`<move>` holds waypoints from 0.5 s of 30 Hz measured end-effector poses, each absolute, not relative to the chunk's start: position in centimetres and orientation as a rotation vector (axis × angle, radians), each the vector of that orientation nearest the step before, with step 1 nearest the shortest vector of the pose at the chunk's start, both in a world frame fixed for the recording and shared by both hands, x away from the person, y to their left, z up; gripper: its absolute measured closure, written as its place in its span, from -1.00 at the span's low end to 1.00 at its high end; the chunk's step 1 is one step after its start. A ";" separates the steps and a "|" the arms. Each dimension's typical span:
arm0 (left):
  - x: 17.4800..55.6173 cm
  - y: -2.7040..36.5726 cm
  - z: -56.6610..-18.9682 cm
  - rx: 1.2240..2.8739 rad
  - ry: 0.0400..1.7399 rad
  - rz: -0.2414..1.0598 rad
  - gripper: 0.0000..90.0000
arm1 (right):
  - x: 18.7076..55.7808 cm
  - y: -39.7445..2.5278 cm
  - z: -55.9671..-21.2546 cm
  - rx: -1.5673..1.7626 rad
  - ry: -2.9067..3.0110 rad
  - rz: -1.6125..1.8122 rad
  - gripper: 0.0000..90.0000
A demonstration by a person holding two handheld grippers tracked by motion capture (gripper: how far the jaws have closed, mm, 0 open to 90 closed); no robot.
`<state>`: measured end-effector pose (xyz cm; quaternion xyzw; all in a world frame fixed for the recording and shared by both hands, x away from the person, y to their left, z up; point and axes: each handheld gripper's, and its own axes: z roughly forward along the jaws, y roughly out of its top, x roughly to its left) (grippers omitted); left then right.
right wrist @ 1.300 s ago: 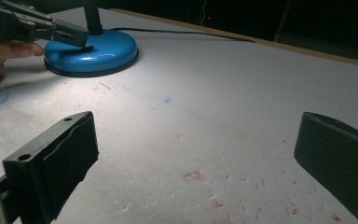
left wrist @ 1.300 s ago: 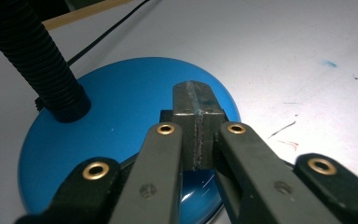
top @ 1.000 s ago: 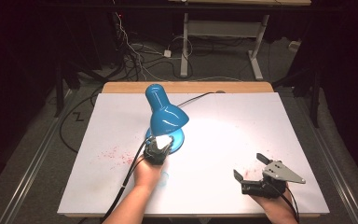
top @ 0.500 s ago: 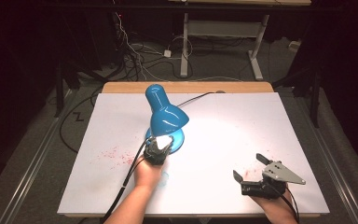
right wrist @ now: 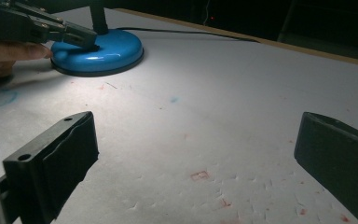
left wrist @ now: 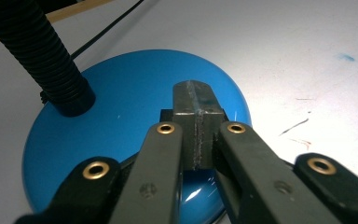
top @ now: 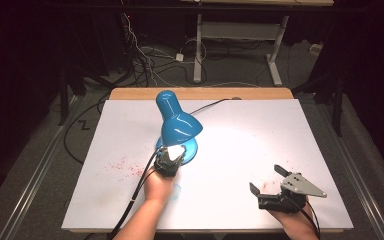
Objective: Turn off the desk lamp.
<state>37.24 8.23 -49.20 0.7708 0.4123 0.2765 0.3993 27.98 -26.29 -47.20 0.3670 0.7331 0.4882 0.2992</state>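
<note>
A blue desk lamp (top: 179, 125) stands upright on the white worktop (top: 260, 130), lit, its shade tipped down over its round glossy base (left wrist: 121, 116); a black ribbed neck (left wrist: 42, 51) rises from that base's far side.

Left hand-held gripper (top: 172, 159) closed, right hand-held gripper (top: 271, 180) agape.

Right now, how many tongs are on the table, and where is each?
2. The left tongs are shut, tips over the blue lamp base near the table's middle. The right tongs are open above the white table, near its front right edge.
</note>
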 end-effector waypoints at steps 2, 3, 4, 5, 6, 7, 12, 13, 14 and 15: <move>37.2 8.2 -49.2 1.950 1.045 0.703 0.96 | 28.0 -26.3 -47.2 0.974 1.947 1.295 -0.99; 37.2 8.2 -49.2 1.949 1.045 0.703 0.96 | 28.0 -26.3 -47.2 0.972 1.947 1.297 -0.99; 37.2 8.2 -49.2 1.950 1.045 0.704 0.96 | 27.9 -26.3 -47.2 0.972 1.948 1.294 -0.99; 37.2 8.2 -49.2 1.949 1.045 0.704 0.96 | 27.9 -26.3 -47.2 0.976 1.948 1.294 -0.99; 37.2 8.2 -49.2 1.949 1.046 0.706 0.96 | 27.9 -26.3 -47.2 0.975 1.948 1.292 -0.99; 37.2 8.2 -49.2 1.949 1.047 0.709 0.96 | 27.9 -26.3 -47.3 0.972 1.950 1.286 -0.99; 37.2 8.1 -49.2 1.953 1.045 0.720 0.96 | 27.9 -26.3 -47.3 0.972 1.950 1.287 -0.99; 37.2 8.1 -49.2 1.951 1.046 0.719 0.96 | 27.9 -26.2 -47.3 0.970 1.950 1.288 -0.99; 37.2 8.1 -49.2 1.949 1.049 0.720 0.96 | 27.9 -26.2 -47.3 0.969 1.951 1.288 -0.99; 37.2 8.1 -49.2 1.949 1.050 0.721 0.96 | 27.9 -26.2 -47.3 0.969 1.952 1.288 -0.99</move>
